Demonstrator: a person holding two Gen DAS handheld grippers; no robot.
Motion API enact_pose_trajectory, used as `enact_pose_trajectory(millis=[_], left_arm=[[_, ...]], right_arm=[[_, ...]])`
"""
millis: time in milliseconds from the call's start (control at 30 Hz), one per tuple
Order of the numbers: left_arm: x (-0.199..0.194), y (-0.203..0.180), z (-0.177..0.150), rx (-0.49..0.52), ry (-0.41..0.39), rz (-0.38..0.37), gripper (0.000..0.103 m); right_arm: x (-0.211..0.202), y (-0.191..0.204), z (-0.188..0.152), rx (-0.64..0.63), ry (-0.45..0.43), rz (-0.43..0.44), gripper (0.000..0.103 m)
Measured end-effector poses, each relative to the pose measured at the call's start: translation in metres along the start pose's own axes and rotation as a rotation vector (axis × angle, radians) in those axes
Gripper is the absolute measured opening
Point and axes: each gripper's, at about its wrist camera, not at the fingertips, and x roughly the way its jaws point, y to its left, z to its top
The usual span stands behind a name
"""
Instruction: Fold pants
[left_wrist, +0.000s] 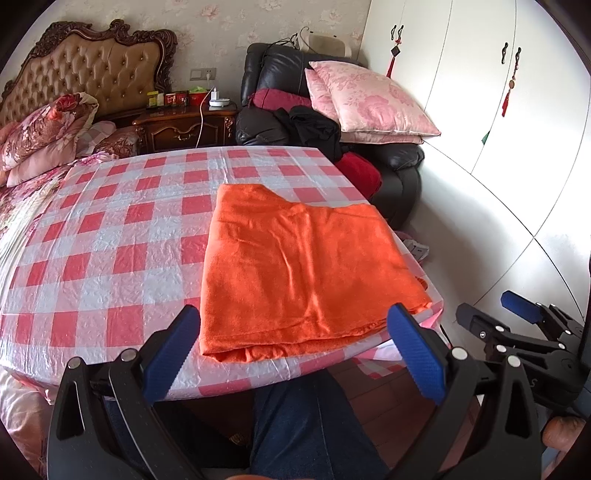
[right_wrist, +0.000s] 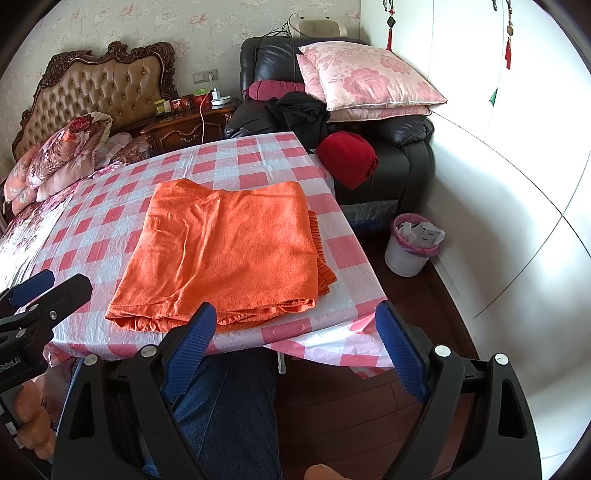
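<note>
The orange pants lie folded into a flat rectangle on the red and white checked table, near its front right corner; they also show in the right wrist view. My left gripper is open and empty, held just in front of the table's near edge, its blue pads either side of the pants' near fold. My right gripper is open and empty, also off the near edge, at the pants' right front corner. Each gripper shows at the side of the other's view.
A black armchair with pink pillows and a red cloth stands behind the table. A lined wastebasket sits on the floor at right. A bed and nightstand are at left. The person's leg is below.
</note>
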Motion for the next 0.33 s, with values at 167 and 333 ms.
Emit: enact_pose_trajectory(millis=[167,333], left_arm=[[0.0076,-0.0021,-0.0010,0.004,0.042,-0.056,0.101],[0.0067,-0.0014,-0.0013,0.013,0.034,-0.054,0.101]], right_arm=[[0.0014,0.0000,-0.0005,-0.001,0.001,-0.001,0.085],[0.0013,-0.0001,-0.0001,-0.001,0.001,0.000,0.085]])
